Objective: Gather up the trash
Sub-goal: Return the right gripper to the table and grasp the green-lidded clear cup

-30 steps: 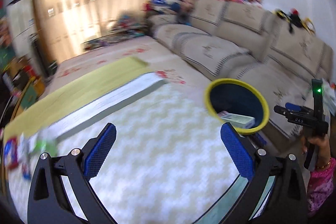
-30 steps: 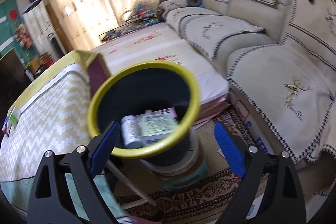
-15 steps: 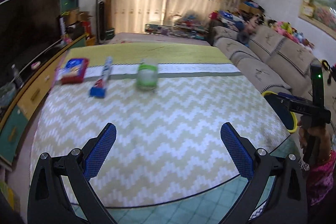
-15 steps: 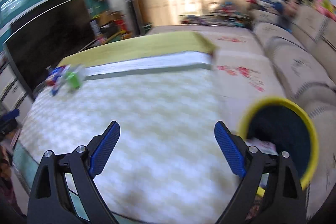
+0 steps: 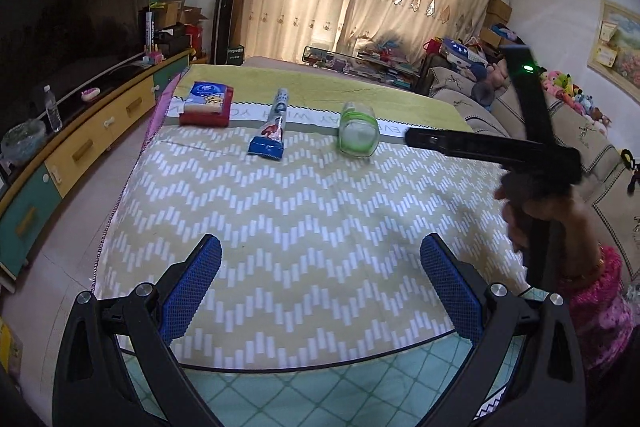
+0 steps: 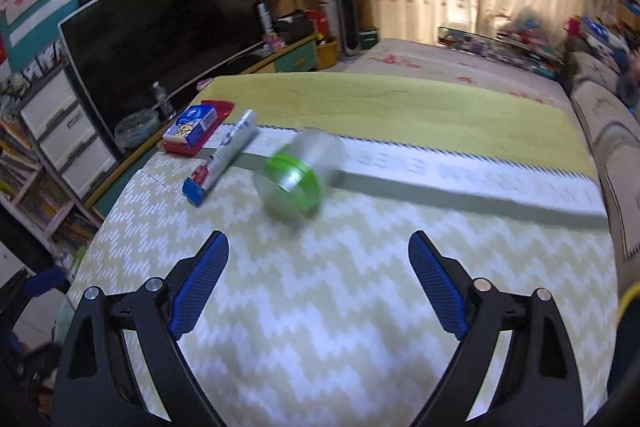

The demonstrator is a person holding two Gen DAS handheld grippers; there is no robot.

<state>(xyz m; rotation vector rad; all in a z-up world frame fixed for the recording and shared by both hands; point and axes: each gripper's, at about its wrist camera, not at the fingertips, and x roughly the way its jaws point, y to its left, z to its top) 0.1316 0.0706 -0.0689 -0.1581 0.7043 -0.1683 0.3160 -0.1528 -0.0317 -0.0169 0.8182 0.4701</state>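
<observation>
Three items lie in a row at the far side of the zigzag-patterned table point(image 5: 304, 227): a red-and-blue tissue pack point(image 5: 207, 103), a blue-ended tube point(image 5: 271, 131) and a clear container with a green band point(image 5: 357, 133) on its side. My left gripper point(image 5: 320, 255) hovers open over the near table edge, nothing between its blue pads. My right gripper point(image 6: 318, 247) is open and empty too, with the container point(image 6: 298, 175) just beyond its fingers and the tube point(image 6: 222, 157) and tissue pack point(image 6: 196, 125) to the left. In the left wrist view it point(image 5: 416, 139) reaches in from the right, held by a hand.
A TV cabinet point(image 5: 100, 131) with a water bottle point(image 5: 52, 107) runs along the left. A sofa point(image 5: 592, 155) stands on the right. A sliver of the bin's yellow rim point(image 6: 626, 301) shows at the right edge. Teal matting point(image 5: 320, 395) lies below the near table edge.
Both views have swung from the yellow-rimmed bin and sofa to the table with the three items. The right gripper has moved in over the table near the container. Both stay open.
</observation>
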